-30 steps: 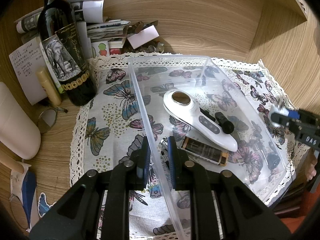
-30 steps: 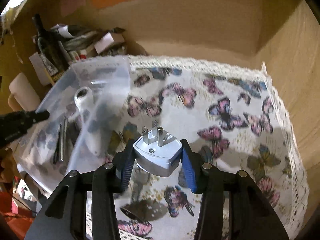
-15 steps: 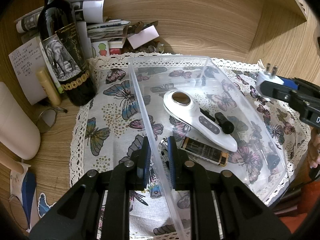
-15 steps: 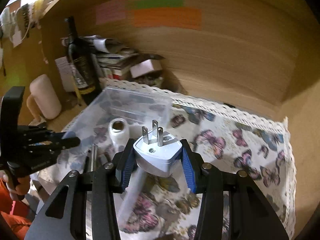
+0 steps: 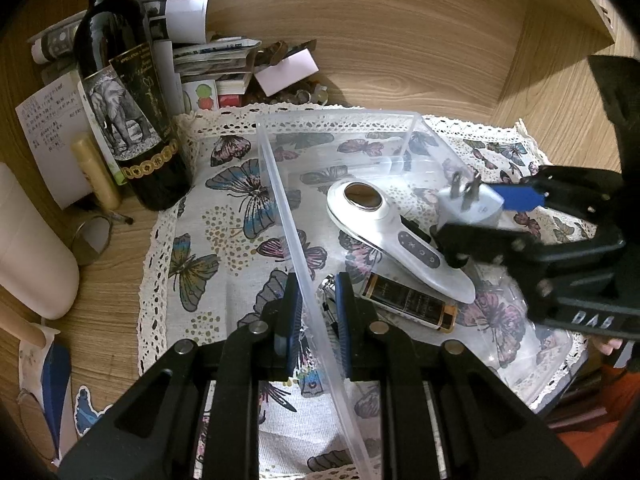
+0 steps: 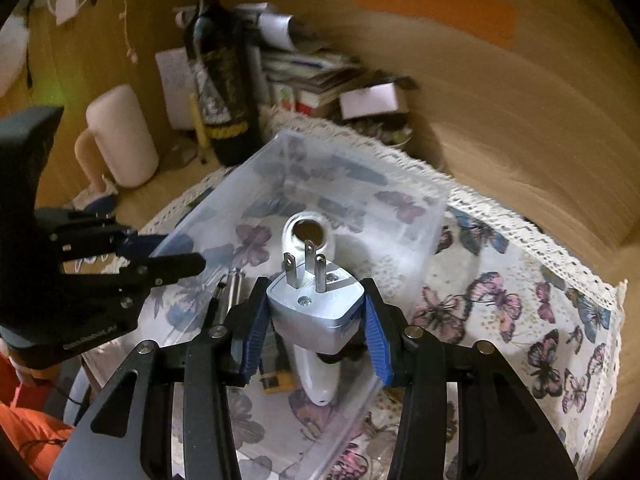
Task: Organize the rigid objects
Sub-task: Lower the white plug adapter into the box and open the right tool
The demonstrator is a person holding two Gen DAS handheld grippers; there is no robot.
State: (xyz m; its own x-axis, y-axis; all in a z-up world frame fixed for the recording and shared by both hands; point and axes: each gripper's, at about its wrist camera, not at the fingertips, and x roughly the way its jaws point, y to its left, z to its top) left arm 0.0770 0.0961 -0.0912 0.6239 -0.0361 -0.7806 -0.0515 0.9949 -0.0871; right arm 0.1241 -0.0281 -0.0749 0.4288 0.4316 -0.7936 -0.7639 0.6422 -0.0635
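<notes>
The left gripper [image 5: 313, 312] is clamped on the near wall of the clear box [image 5: 280, 200], while the right gripper [image 6: 314, 322] grips a white plug adapter [image 6: 316, 308] above it.

1 bin [image 5: 276, 184], 1 plug adapter [image 6: 316, 312], 1 wine btl [image 5: 128, 112], 2 grippers [image 5: 314, 312] [image 6: 316, 340]

Warm-lit wooden alcove walls [image 5: 440, 60]

The wine bottle [image 5: 132, 120] loses its neck top at the left wrist view's upper edge. In the right wrist view the plug adapter [image 6: 316, 308] covers the middle of the white handheld device [image 6: 308, 240], and the far wall's coloured notes [image 6: 436, 8] are too blurred to read.
</notes>
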